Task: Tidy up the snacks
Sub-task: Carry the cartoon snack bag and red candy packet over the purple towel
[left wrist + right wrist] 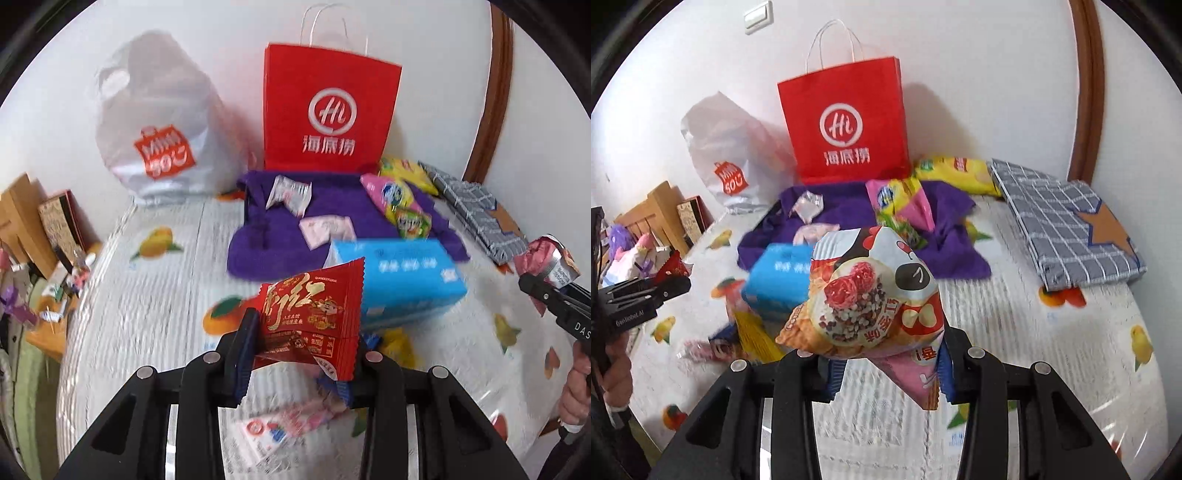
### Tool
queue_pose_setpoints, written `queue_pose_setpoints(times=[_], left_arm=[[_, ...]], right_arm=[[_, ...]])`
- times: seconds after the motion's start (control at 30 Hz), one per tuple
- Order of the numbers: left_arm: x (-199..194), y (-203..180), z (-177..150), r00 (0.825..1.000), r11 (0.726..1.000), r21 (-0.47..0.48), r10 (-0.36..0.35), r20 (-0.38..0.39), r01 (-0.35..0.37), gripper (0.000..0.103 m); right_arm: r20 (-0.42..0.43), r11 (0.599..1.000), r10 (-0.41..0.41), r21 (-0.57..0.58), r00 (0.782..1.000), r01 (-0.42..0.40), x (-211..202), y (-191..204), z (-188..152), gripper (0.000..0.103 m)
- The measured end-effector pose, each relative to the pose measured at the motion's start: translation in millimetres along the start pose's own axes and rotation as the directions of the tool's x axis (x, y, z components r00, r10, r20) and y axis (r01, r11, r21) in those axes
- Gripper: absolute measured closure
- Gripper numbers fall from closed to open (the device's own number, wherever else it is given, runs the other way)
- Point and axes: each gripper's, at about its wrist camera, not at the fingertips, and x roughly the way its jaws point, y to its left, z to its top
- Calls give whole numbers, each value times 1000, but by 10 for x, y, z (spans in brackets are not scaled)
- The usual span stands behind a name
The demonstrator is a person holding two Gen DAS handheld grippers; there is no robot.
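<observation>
While both grippers hang lifted above the fruit-print table cover (1052,369), each one has a snack in its bite: the left gripper (303,354) is clamped on a red snack packet (314,314) by its lower edge, so the packet stands up between the fingers, and the right gripper (886,369) is pinching a puffy cartoon snack bag (871,295) near its bottom seam, the bag ballooning up in front of the lens. Holding them by the edge looks sensible, since it spares the contents from crushing. Ahead lies a purple cloth (332,210), and there's the gathering spot, by the look of it, with small white and pink sachets, a pink-and-yellow bag (388,195) and a green packet already on it. A blue box (402,280) sits at the cloth's near edge, right on the approach path. Behind stands a red paper bag (328,110), upright against the wall, with a white plastic bag (159,125) to its left. More loose packets lie on the table below the left gripper, so I'd judge the sorting well underway but not finished. Both pictures are motion-blurred.
</observation>
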Motion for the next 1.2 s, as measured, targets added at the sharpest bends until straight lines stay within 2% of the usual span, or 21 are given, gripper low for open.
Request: queue_pose_setpoints(times=[0.33, 0.6, 0.7, 0.83, 0.93, 1.1, 1.2], left_arm=[[-28, -205, 640, 999, 999, 18, -36, 34, 36, 68], [217, -108, 1143, 999, 1000, 4, 4, 44, -4, 68], [329, -31, 1319, 999, 1000, -18, -13, 35, 14, 68], [478, 39, 1488, 999, 999, -35, -19, 29, 20, 68], [617, 85, 1577, 999, 999, -44, -19, 25, 20, 68], [885, 202, 1546, 999, 997, -76, -31, -9, 30, 68], [1060, 258, 1481, 998, 996, -86, -19, -61, 13, 68]], right_arm=[[42, 999, 37, -22, 998, -36, 285, 195, 796, 63], [39, 995, 72, -79, 997, -69, 678, 444, 1387, 63], [54, 993, 82, -90, 995, -77, 795, 518, 1571, 63], [61, 992, 102, -81, 993, -97, 956, 530, 1714, 63], [26, 991, 113, -80, 993, -111, 1135, 504, 1689, 63], [-37, 991, 103, -83, 994, -106, 1432, 460, 1588, 63], [-36, 992, 93, -78, 995, -96, 1487, 433, 1575, 63]])
